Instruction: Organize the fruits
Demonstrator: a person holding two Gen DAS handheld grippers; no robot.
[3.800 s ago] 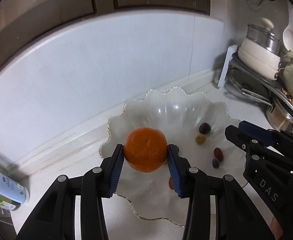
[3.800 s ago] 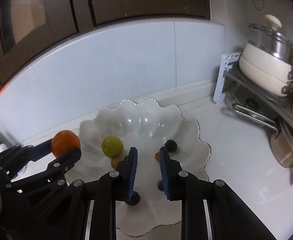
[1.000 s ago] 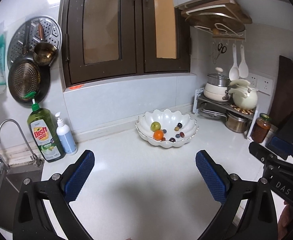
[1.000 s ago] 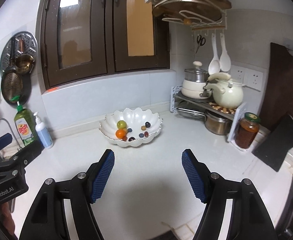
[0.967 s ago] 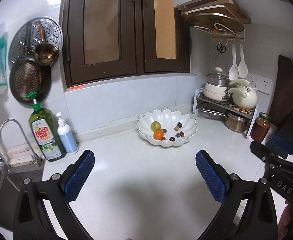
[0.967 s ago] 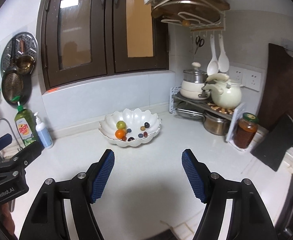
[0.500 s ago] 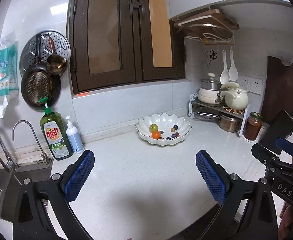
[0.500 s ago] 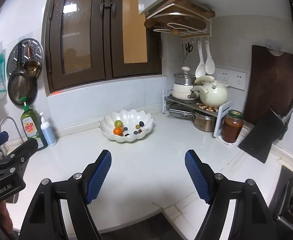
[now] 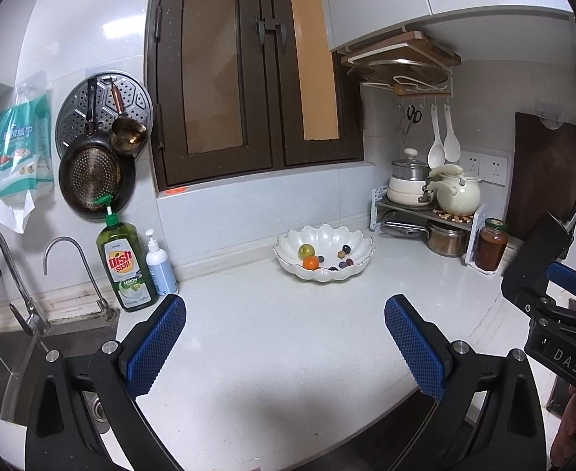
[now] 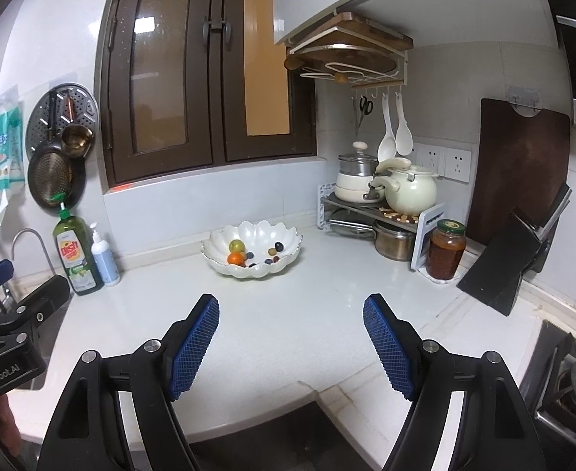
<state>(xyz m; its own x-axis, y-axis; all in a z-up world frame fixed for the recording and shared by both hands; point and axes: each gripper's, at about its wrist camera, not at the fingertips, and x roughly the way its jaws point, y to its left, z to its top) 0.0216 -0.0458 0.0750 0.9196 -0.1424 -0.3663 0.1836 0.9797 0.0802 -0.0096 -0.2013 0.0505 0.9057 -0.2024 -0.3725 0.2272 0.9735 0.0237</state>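
Observation:
A white scalloped bowl stands far back on the white counter against the wall. In it lie an orange, a green fruit and several small dark fruits. My left gripper hangs open well short of the bowl, near the counter's front edge, nothing between its blue pads. My right gripper is open and empty too, equally far back. Each gripper's black body shows at the edge of the other's view.
A green dish soap bottle and a white pump bottle stand left by the sink and tap. Right: a rack with pots and a cream kettle, a jar, a dark cutting board, a stove corner.
Both grippers have drawn back from the bowl, which looks smaller and farther now; more of the counter's front edge, sink and stove shows. The orange lies in the bowl, no longer in my left gripper.

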